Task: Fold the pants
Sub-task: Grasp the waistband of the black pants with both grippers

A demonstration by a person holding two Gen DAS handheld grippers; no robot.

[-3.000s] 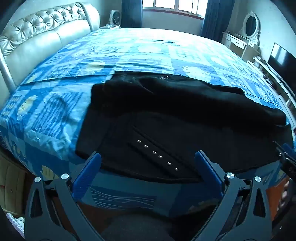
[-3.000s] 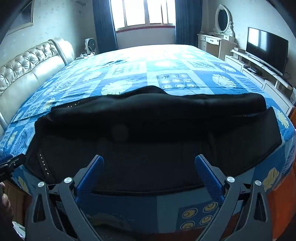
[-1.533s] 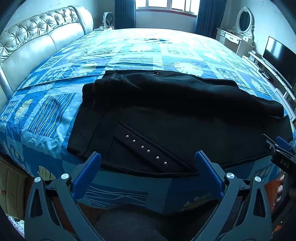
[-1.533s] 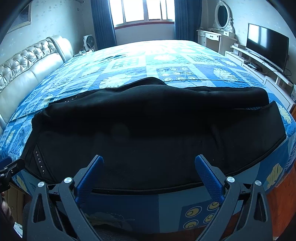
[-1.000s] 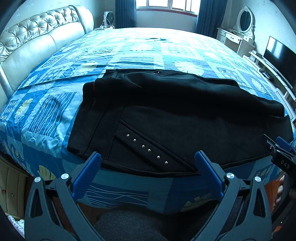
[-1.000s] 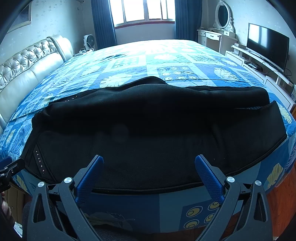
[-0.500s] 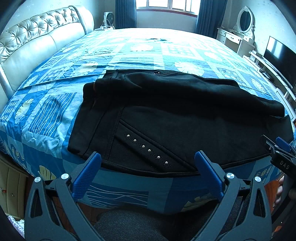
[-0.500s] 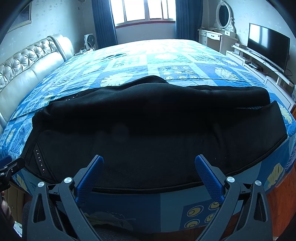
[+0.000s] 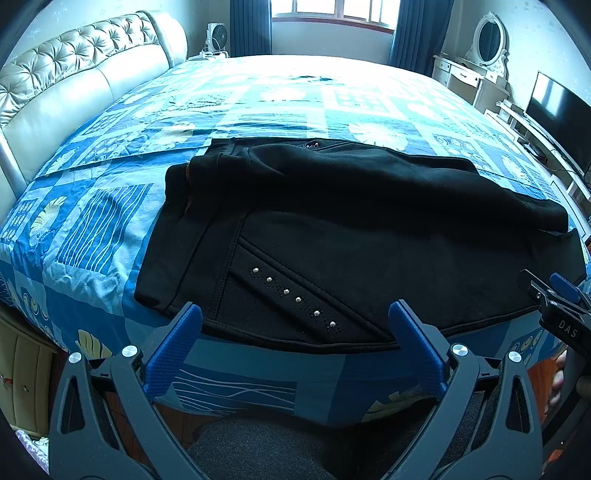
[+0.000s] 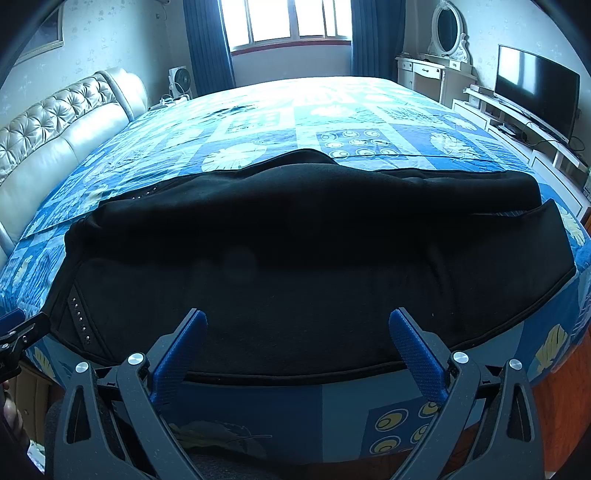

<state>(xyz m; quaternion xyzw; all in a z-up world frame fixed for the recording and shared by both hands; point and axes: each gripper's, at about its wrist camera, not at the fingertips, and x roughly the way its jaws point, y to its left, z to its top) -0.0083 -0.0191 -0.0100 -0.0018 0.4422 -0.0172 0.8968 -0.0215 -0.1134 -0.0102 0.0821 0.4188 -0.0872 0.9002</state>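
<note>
Black pants lie across the near edge of the bed, waist to the left, legs to the right, one leg folded over the other. A row of silver studs marks the near hip pocket. My left gripper is open and empty, just short of the pants' near hem by the studs. My right gripper is open and empty, over the near hem of the pants at mid-leg. The right gripper shows at the right edge of the left wrist view.
The bed has a blue patterned cover and a tufted beige headboard at the left. A dresser with an oval mirror and a TV stand at the right. A fan stands by the window.
Both grippers have pulled back and up a little from the bed edge over three seconds. In the last second nothing has visibly moved. The pants lie the same.
</note>
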